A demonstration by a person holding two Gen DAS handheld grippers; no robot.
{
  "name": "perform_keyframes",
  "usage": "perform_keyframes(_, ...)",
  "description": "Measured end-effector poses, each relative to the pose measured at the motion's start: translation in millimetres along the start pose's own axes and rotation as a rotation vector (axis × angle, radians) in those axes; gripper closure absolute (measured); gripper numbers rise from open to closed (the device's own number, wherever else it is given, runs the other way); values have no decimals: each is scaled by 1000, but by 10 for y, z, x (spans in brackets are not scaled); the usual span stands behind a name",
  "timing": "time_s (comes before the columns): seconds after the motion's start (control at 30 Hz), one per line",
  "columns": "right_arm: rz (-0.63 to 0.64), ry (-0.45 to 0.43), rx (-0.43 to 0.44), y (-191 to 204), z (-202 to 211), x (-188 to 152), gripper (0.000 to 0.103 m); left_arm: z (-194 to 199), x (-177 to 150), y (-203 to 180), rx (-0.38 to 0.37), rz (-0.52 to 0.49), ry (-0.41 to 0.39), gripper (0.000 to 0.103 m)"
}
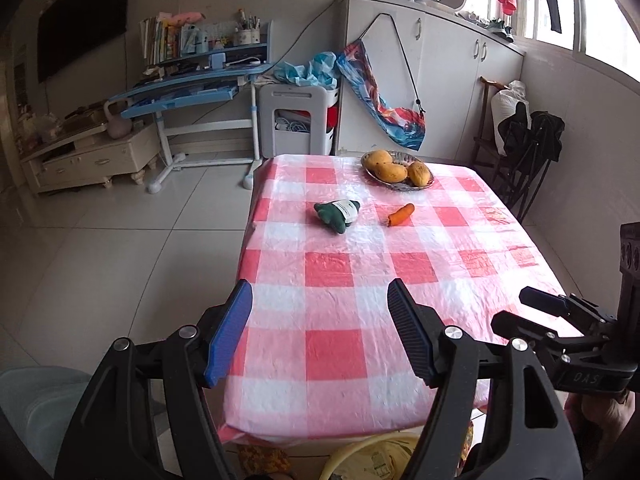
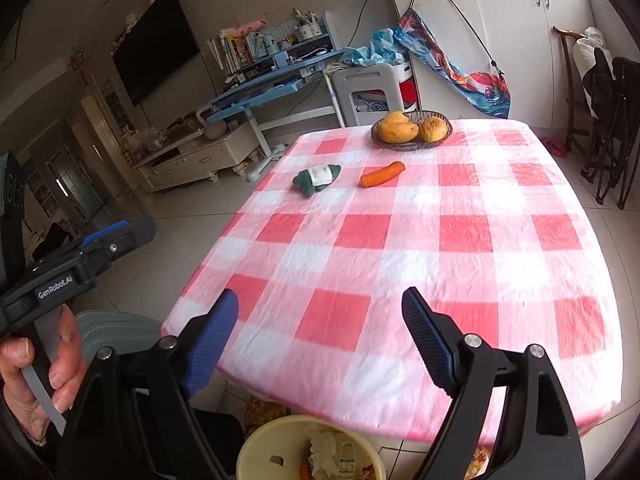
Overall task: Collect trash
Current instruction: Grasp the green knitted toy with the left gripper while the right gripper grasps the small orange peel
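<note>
A: Trash left on the table (image 2: 500,240)?

B: Two loose bits, far out ahead of my fingertips: a dark green bundle with a white label (image 2: 316,178) and a carrot piece (image 2: 382,175) just beside it, apart, not touching. Whether both count as trash is my guess. Beyond them, a basket of mangoes (image 2: 412,128); I'd leave that.

A: Bin?

B: Yellow bucket (image 2: 256,440) on the floor, below and behind my right fingertips, under the near table edge. Crumpled paper and wrappers already in it.

A: Grippers?

B: Left gripper (image 1: 320,332) and right gripper (image 2: 320,340): both pairs of fingers wide apart, nothing between them. Both hang over the near edge, well short of either item.

A: Step?

B: Between pickups, I think. Some trash is binned, and these two are still out.

A: Next?

B: A long reach forward across the checked cloth. Carrot lies more ahead of my right fingers, bundle more ahead of my left. Close across the carrot's narrow width; the bundle looks soft, so pinch its middle. Then back to the bucket.
</note>
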State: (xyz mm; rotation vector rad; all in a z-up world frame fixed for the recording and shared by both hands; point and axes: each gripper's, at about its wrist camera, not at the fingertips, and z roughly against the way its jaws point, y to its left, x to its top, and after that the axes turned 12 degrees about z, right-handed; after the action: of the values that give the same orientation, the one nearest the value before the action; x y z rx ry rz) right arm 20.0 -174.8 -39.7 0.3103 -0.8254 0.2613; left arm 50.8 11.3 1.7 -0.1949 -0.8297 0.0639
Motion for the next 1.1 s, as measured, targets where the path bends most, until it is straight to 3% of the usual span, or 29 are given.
perform_keyframes(0.07,-11,22,-2,-102,-213,164,23,-218,142,64,-5,37,44,36)
perform_keyframes(0.2,-76,59,-10,-360,-696,445,35,-605,397,140,-34,104,96,36)
perform_keyframes(0.5,-180,108,-55,-715,-1555,810,48,-1540,696,16,-56,-3,133,36)
perform_keyframes(0.67,-110,145,-95,-758,-1764,927,57,-2003,738,-210,-48,-117,163,36)
perform_keyframes(0.87,-1,177,-104,-785,-1852,1012,83,-2478,828,-358,-14,-149,191,36)
perform_keyframes(1.03,88,202,-98,-812,-1859,1031,85,-2691,799,-417,3,-180,227,36)
perform_keyframes(1.1,116,213,-93,-817,-1847,1019,86,-2734,758,-461,-11,-200,253,46)
